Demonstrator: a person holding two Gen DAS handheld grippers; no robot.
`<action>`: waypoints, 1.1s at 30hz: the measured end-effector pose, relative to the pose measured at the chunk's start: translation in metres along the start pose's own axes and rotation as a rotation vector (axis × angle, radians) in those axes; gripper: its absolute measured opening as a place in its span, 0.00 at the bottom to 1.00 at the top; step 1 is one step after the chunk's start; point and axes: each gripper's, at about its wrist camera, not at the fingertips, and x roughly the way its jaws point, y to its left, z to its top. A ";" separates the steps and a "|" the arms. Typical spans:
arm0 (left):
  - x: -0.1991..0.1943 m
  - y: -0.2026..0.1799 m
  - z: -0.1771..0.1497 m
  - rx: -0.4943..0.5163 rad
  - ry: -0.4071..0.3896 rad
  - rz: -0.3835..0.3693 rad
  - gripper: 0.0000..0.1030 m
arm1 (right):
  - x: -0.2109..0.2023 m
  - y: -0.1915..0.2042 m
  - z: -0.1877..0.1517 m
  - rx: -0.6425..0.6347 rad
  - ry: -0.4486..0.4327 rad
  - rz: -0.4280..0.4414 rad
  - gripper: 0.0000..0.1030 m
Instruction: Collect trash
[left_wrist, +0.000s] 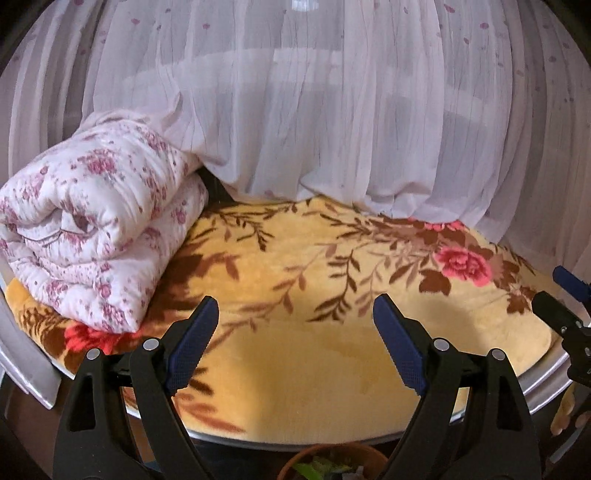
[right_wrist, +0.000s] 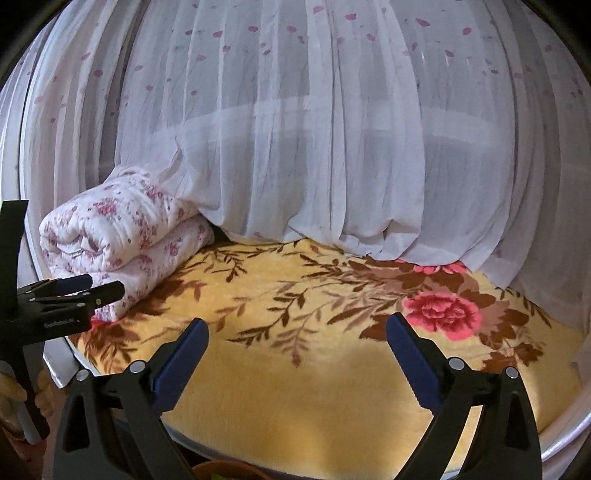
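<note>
The left gripper (left_wrist: 295, 314) stands wide apart with nothing between its blue pads (left_wrist: 192, 343), poised over the yellow flowered blanket (left_wrist: 314, 350). The right gripper (right_wrist: 297, 336) is likewise spread and empty above the same blanket (right_wrist: 295, 387).

Each view catches the other tool at its edge: the left wrist view shows part of the right gripper (left_wrist: 565, 295) at the far right, and the right wrist view shows the left gripper (right_wrist: 70, 291) side-on at the far left, with fingers (right_wrist: 44, 398) of a hand below it.

Only the left wrist view shows the trash: crumpled green and white scraps (left_wrist: 325, 467) lying inside a brown bin (left_wrist: 295, 461) at the bottom edge. The right wrist view shows just the bin's rim (right_wrist: 229, 467).

Further off, a folded pink-flowered quilt (left_wrist: 92, 236) rests on the blanket at left, with a sheer white curtain (left_wrist: 332, 129) hanging behind.
</note>
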 end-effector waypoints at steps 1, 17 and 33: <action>-0.002 -0.001 0.002 0.000 -0.009 0.001 0.81 | -0.001 -0.001 0.001 0.002 -0.005 -0.002 0.92; -0.011 -0.003 0.013 -0.005 -0.051 0.007 0.81 | -0.006 -0.004 0.008 0.002 -0.025 -0.017 0.92; -0.015 -0.005 0.017 0.005 -0.068 0.014 0.81 | -0.006 -0.005 0.009 0.006 -0.027 -0.017 0.92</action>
